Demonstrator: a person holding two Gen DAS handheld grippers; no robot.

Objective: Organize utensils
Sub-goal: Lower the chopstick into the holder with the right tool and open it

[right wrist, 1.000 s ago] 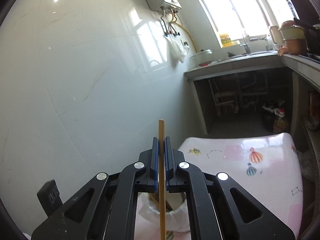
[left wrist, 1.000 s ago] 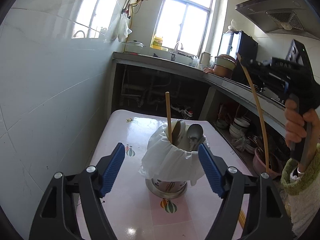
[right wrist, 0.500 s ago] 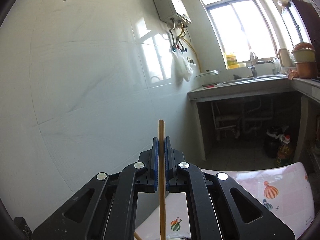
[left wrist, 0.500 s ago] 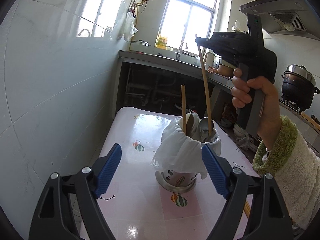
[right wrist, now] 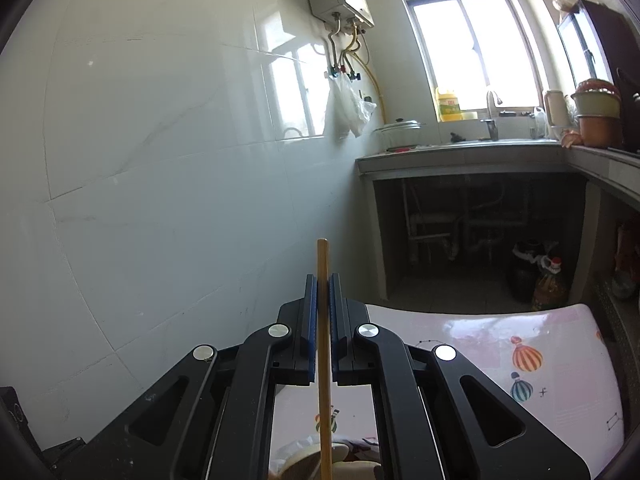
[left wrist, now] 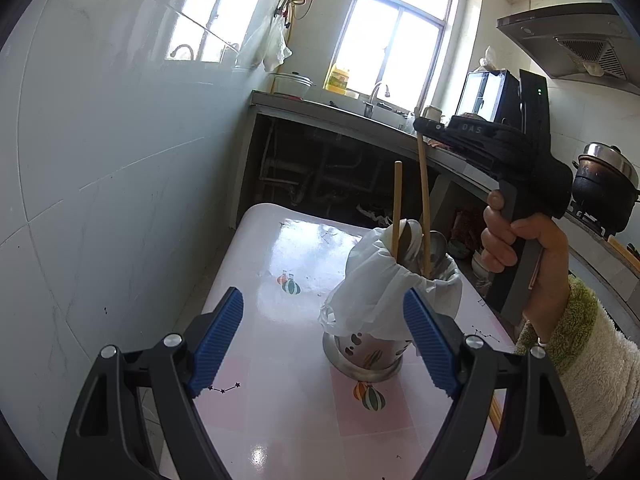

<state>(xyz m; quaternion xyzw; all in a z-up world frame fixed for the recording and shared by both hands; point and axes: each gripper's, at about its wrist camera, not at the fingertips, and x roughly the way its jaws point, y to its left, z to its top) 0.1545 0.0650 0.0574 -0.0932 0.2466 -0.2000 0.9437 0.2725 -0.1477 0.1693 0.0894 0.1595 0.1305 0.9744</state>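
A metal utensil holder [left wrist: 366, 354] lined with a white plastic bag [left wrist: 376, 296] stands on the pink balloon-print table [left wrist: 280, 260]. It holds one wooden chopstick [left wrist: 397, 212] and metal spoons [left wrist: 438, 246]. My right gripper [left wrist: 420, 126] is shut on a second wooden chopstick [left wrist: 424, 200], whose lower end is inside the holder. In the right wrist view the chopstick [right wrist: 323, 340] stands upright between the blue pads of the right gripper [right wrist: 322, 304]. My left gripper [left wrist: 322, 332] is open and empty, its fingers either side of the holder on the near side.
A white tiled wall [left wrist: 100, 160] runs along the table's left. A counter with a sink [left wrist: 372, 110] lies behind; pots [left wrist: 604, 184] sit on a stove at right. Another chopstick [left wrist: 495, 414] lies at the table's right edge.
My right gripper has swung in from the right and lowered its chopstick, whose tip now sits inside the holder. My left gripper stayed open and shifted slightly left.
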